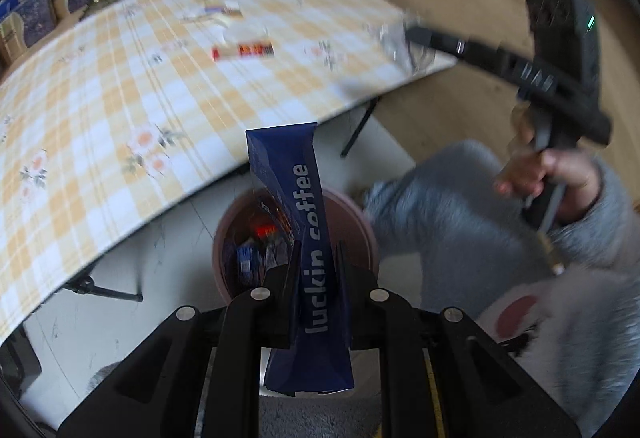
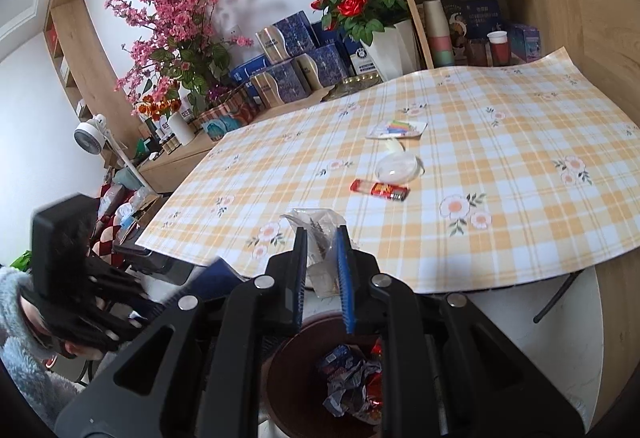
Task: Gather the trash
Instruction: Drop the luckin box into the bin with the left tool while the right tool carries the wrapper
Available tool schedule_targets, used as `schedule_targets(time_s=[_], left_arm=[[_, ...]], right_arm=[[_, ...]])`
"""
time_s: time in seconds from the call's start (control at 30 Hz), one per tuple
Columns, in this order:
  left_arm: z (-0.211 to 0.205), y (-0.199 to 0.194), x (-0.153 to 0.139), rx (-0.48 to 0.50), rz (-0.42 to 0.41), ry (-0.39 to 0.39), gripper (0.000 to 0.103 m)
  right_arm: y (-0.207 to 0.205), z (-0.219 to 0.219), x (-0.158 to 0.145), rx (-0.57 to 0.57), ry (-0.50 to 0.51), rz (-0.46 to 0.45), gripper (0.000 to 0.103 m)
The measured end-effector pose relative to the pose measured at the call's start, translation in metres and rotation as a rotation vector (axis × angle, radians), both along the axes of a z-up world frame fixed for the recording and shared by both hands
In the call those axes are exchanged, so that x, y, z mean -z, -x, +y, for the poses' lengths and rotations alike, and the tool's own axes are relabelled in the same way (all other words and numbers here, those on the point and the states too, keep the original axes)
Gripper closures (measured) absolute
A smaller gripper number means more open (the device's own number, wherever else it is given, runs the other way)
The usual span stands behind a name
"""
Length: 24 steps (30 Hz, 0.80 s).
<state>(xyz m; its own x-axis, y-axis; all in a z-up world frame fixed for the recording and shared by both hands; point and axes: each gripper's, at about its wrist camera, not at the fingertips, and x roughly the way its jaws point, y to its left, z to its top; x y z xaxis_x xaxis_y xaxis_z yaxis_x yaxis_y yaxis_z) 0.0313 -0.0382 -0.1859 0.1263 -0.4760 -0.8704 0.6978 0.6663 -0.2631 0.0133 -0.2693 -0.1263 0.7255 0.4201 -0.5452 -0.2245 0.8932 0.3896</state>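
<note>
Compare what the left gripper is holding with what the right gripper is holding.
The left gripper holds a dark blue luckin coffee packet: opaque, printed, flat and long. The right gripper holds a clear plastic wrapper: see-through, crumpled, with no print I can read. The packet hangs over the pink trash bin; the wrapper is at the table edge, just beyond the bin. Both are clamped between shut fingers.

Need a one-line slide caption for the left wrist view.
Left gripper holds a blue coffee packet above the trash bin.
</note>
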Motion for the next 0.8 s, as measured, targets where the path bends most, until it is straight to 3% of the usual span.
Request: schedule_targets(time_s=[0.27,0.43,0.6,0.73,0.8], left_arm=[[-0.029,-0.019,0.069,-0.007,0.091,-0.144,0.087],[-0.044,-0.031,0.108,0.013,0.162,-0.177,0.087],[-0.057,-0.040,0.140,0.030,0.169,-0.251,0.087],[-0.068,-0.041,0.151,0.052,0.177,-0.205,0.086],[-0.068,-0.042,0.148,0.051,0.174,-0.149,0.071]], right_arm=[[-0.002,-0.009,0.018,0.024,-0.029,0.039,0.085],[-0.002,-0.016,0.029,0.037,-0.032,0.066,0.085],[-0.001,-0.025,0.039,0.055,-0.048,0.090,0.085],[-0.001,-0.030,0.045,0.068,-0.056,0.103,0.085],[-0.001,-0.032,0.049,0.075,-0.059,0.111,0.085]])
